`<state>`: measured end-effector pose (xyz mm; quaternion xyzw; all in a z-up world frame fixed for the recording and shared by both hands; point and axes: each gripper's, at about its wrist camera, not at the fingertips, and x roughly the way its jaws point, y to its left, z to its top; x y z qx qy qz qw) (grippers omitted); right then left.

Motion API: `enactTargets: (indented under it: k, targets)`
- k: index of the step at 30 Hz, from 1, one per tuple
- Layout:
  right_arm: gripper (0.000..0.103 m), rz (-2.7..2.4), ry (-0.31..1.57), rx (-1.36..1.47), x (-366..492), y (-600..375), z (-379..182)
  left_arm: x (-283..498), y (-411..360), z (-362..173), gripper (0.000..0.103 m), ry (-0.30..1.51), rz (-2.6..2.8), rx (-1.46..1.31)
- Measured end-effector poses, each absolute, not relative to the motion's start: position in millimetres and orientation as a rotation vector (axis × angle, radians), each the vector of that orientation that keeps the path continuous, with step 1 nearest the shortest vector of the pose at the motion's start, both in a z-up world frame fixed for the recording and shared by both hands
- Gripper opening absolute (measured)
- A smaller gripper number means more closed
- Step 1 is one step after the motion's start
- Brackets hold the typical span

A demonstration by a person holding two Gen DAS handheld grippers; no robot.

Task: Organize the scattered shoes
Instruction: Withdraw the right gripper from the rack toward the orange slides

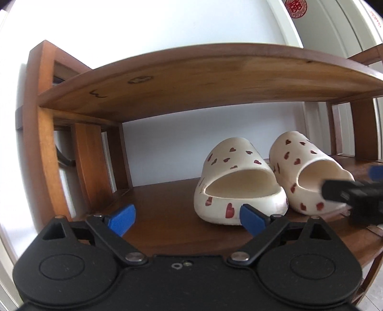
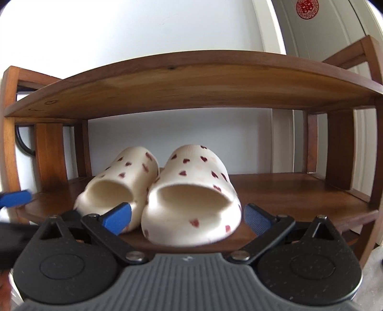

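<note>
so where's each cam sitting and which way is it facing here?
Left wrist: on the left gripper, low, facing into the wooden shoe rack, left of the heart-print slippers; its own jaws spread open and empty, and the right gripper's tip at the right edge.
Right wrist: on the right gripper, facing straight at the slippers; its open jaws flank the nearer one's heel.
Shared: both slippers, side by side, heels out, on the lower shelf, plus the white wall and the red door emblem.

Shoe rack (image 1: 167, 79) of brown wood with smooth satin finish, slippers (image 2: 191, 191) of cream matt foam-like plastic, grippers (image 2: 188, 219) of black matt plastic, blue finger pads (image 1: 122, 219).
</note>
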<state>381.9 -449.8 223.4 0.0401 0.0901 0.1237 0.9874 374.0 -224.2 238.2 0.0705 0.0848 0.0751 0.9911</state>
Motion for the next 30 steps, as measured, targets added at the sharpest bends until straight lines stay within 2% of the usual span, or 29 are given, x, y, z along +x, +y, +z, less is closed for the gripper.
enactTargets:
  k: [8,13,23,30]
  targets:
    - [0.102,0.233,0.189,0.073,356.0,-467.3,210.0,327.2,-245.0,225.3,0.092,0.109,0.079,0.169]
    - [0.102,0.224,0.202,0.067,328.4,-486.9,189.9,306.5,-262.6,200.7,0.095,0.137,0.020,0.167]
    - [0.102,0.089,0.374,0.047,249.5,-574.8,78.0,261.8,-339.7,102.9,0.097,0.302,-0.209,0.191]
    - [0.101,-0.023,0.518,0.167,172.5,-664.6,-2.9,243.7,-382.4,47.3,0.097,0.375,-0.324,0.197]
